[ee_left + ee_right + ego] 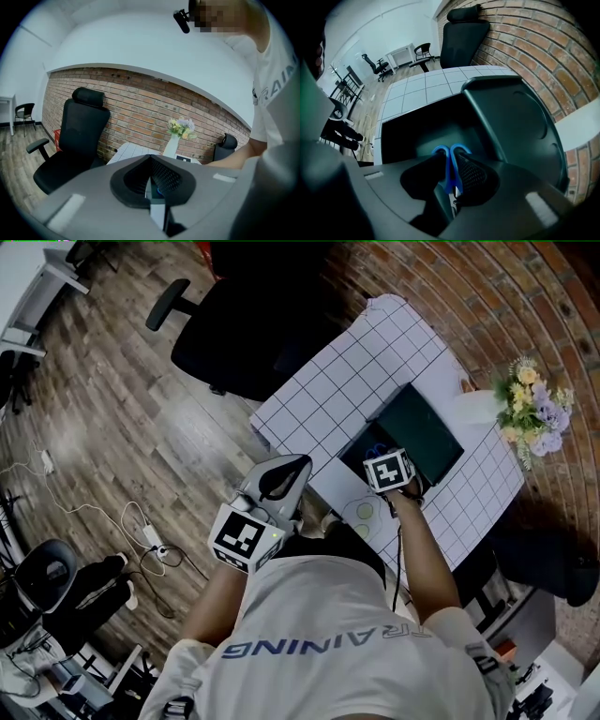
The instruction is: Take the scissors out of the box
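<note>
On the table with the checked cloth (352, 371) stands a black box (354, 465) with its lid (424, 432) laid open to the right. My right gripper (384, 460) points steeply down into the box. In the right gripper view the blue-handled scissors (451, 159) stand upright between the jaws, and the pads of the right gripper (451, 176) press on both handle loops. The box wall (408, 131) and the lid (511, 117) lie behind them. My left gripper (300, 465) hovers off the table's near left edge, near my body, with its jaws together and nothing in them (150, 161).
A white vase of flowers (530, 409) stands at the table's right end by the brick wall. A black office chair (234, 329) sits left of the table. A round white object (361, 512) lies near the table's front edge. Cables (141, 535) trail on the wooden floor.
</note>
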Motion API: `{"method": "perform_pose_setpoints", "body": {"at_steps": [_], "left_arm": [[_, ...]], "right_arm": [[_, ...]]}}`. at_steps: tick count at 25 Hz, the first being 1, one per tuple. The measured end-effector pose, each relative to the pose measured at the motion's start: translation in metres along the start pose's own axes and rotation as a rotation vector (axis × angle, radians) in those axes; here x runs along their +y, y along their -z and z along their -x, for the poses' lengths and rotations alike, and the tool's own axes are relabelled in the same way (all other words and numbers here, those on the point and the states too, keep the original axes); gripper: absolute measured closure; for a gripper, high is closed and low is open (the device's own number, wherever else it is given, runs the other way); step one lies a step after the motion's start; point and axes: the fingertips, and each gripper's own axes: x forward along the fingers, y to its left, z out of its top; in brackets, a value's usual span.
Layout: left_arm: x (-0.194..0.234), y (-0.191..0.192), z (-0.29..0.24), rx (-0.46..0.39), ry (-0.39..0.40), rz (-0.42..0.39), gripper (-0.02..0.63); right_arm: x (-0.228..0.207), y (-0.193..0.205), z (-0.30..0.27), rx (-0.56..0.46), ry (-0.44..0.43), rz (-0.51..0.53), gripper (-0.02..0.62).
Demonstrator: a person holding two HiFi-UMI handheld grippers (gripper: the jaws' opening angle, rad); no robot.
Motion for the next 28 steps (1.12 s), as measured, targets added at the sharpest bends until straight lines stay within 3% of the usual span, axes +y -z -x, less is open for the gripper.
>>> {"method": "perform_pose_setpoints", "body": {"at_steps": [6, 13, 21, 28], "left_arm": [[0.002, -0.007, -0.007, -0.009, 0.007, -0.012, 0.603], [0.007, -0.026, -0.013, -0.03, 0.018, -0.033, 0.603], [-0.016, -0.051, -0.017, -0.066, 0.077, -0.073, 0.604], [-0.045, -0.075, -0.018, -0.106, 0.129, -0.12, 0.603]], "right_arm": [[0.007, 0.0, 0.011, -0.05, -0.01, 0.045, 0.501], [0.009, -0.024, 0.08, -0.298, 0.025, -0.042, 0.502], [0.0, -0.029, 0.17, -0.536, 0.088, -0.132, 0.502], [-0.02, -0.024, 0.259, -0.803, 0.212, -0.249, 0.502]]}}
